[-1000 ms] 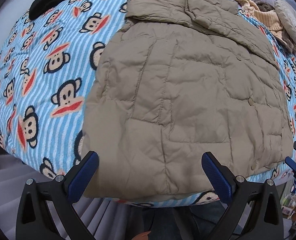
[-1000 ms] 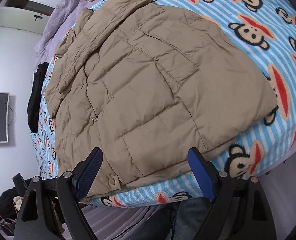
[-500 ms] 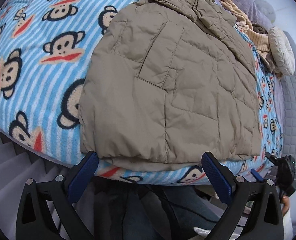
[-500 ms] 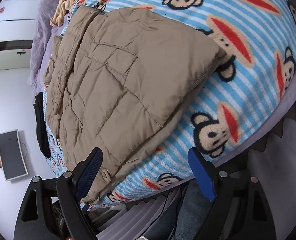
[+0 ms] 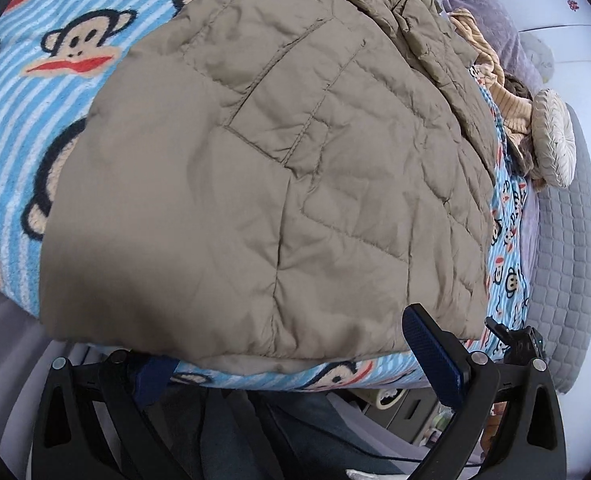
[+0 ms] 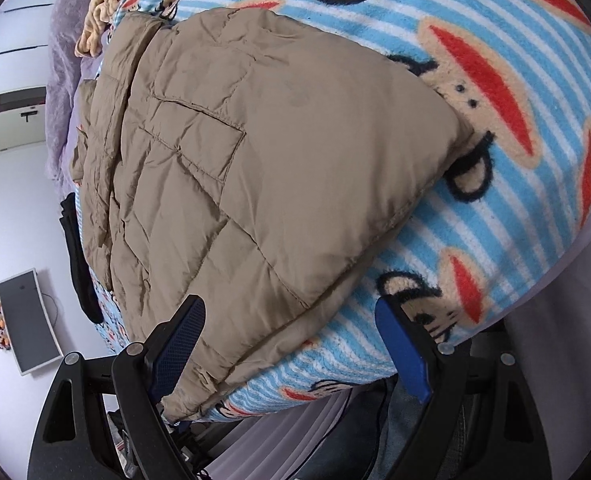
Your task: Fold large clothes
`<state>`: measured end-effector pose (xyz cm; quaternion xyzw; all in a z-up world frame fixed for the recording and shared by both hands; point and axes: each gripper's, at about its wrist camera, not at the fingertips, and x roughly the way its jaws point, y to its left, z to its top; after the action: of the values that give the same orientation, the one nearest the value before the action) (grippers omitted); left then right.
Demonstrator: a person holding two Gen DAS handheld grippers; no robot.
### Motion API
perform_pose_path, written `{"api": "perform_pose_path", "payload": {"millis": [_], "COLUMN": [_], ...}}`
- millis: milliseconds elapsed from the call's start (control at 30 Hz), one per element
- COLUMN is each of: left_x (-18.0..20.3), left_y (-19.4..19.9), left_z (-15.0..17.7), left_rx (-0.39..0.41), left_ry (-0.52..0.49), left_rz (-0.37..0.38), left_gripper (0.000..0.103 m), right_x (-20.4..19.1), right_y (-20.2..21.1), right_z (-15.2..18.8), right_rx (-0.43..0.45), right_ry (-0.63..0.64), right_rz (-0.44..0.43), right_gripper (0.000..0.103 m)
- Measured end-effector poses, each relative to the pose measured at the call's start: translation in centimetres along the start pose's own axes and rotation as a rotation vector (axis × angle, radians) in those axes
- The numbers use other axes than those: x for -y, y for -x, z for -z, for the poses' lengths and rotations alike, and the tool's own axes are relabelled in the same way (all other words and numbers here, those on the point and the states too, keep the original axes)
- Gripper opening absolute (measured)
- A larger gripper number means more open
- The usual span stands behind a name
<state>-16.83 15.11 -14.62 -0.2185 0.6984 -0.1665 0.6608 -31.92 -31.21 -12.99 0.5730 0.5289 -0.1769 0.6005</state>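
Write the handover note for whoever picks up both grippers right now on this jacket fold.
Left gripper: open at the jacket's near hem, one finger under the hem edge, nothing clamped.
Right gripper: open, straddling the near corner of the hem, not gripping.
Tan quilted jacket: lies flat on the monkey-print blanket, sleeves apparently already folded in across the upper part, hem at the bed edge.
Done, apparently: sleeves in.
Left: close both grippers on the hem corners and, probably, fold the lower part up toward the collar.

Bright, even daylight, soft shadows; sharp centre, strongly warped edges.
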Motion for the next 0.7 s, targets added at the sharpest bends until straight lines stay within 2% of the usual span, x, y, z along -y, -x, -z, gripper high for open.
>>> {"api": "perform_pose_path", "payload": {"millis": [200,233,333,367,400,433,500,533,567,700], "left_x": [1.5,1.7,2.1,2.1,2.0,1.9,2.2,2.6,3.1,5.2], "left_y": [-1.7,-1.8,-2.1,-2.1,-2.0,-1.8,-1.0,-0.6,-0.2,1.8], "left_z": [-1.1,-1.1,-1.4,-1.7,-1.8,-2.0,-2.5,-2.7,-3.0,-4.2], "left_rx": [-0.023,-0.029,-0.041,-0.039,-0.037,-0.031,-0.001,0.015,0.029,0.088], "left_ry": [0.002,0.0,-0.007,-0.005,0.0,0.004,-0.001,-0.015,-0.029,-0.085], "left_rz": [-0.004,-0.009,-0.037,-0.04,-0.039,-0.037,-0.042,-0.048,-0.054,-0.053], "left_gripper": [0.1,0.096,0.067,0.049,0.032,0.027,0.025,0.024,0.015,0.015], "right_x": [0.1,0.2,0.2,0.2,0.1,0.0,-0.3,-0.5,-0.9,-3.5], "right_y": [-0.8,-1.0,-1.4,-1.5,-1.5,-1.6,-1.6,-1.5,-1.4,-0.4], "right_z": [-1.8,-2.0,-2.4,-2.5,-2.6,-2.8,-3.1,-3.3,-3.5,-4.2], "right_rx": [-0.01,-0.015,-0.024,-0.026,-0.027,-0.029,-0.033,-0.033,-0.031,-0.016], "right_ry": [-0.029,-0.038,-0.058,-0.063,-0.063,-0.06,-0.047,-0.04,-0.03,0.073], "right_rz": [-0.02,-0.028,-0.043,-0.045,-0.04,-0.03,-0.019,-0.017,-0.022,-0.022], "right_gripper": [0.089,0.089,0.088,0.082,0.07,0.062,0.022,0.018,0.015,0.011]}}
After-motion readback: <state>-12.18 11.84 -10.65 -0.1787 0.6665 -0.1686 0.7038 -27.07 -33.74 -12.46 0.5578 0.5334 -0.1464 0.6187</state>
